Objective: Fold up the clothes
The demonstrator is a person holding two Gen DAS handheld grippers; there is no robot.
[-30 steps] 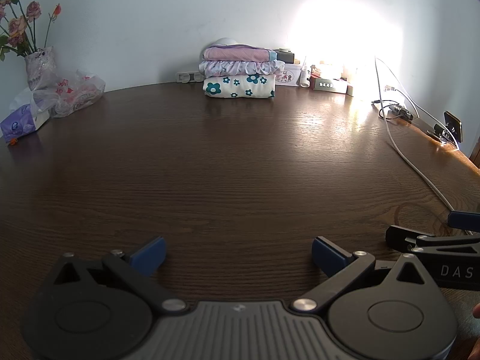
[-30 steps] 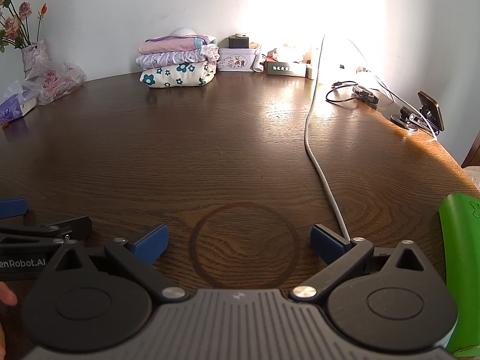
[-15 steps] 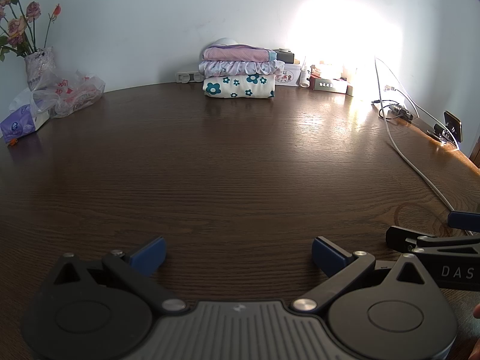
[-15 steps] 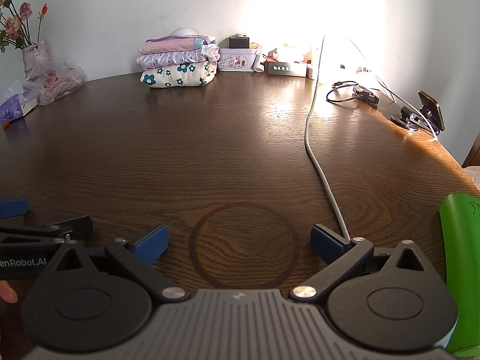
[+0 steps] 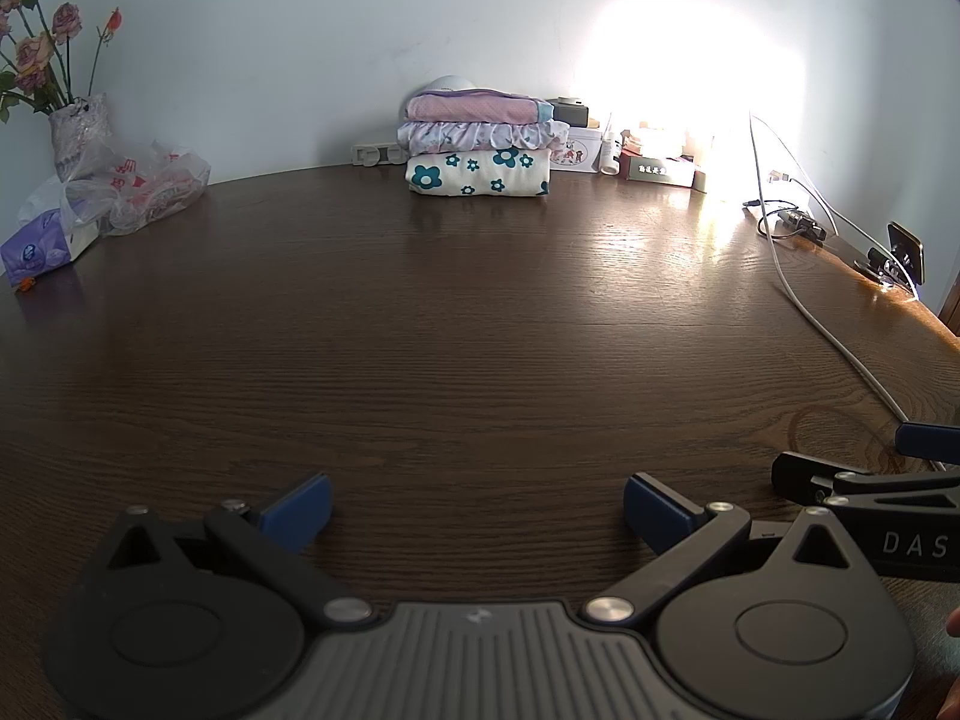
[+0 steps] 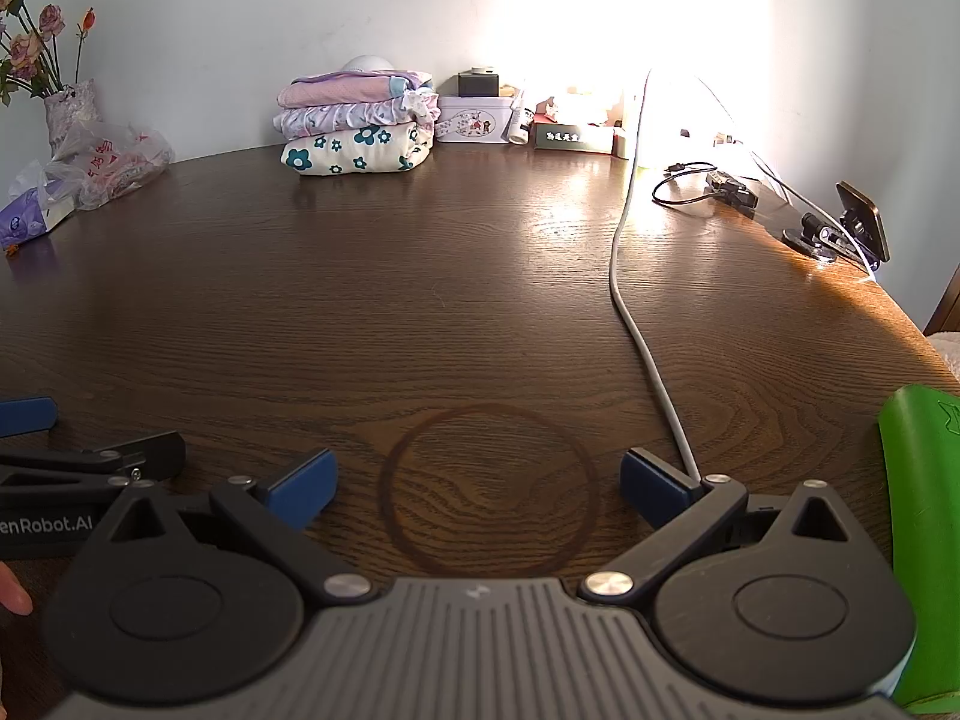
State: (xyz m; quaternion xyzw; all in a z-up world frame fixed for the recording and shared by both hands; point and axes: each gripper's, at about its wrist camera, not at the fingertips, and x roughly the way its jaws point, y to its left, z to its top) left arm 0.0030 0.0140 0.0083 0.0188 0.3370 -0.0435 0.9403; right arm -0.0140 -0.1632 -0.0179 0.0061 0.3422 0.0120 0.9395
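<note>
Both grippers sit low and level over the dark tabletop (image 5: 480, 312), side by side: left gripper (image 5: 477, 507) and right gripper (image 6: 478, 480), fingers spread wide, holding nothing. The folded clothes (image 5: 478, 147) (three stacked) lie by the far wall.

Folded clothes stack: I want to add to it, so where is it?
The folded clothes stack sits at the table's far edge against the wall, left of the decorated tin.

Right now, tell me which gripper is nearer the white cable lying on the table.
Right. The right gripper has the white cable running up to its right fingertip. The left gripper sits farther left, the cable passing beyond the right gripper.
</note>
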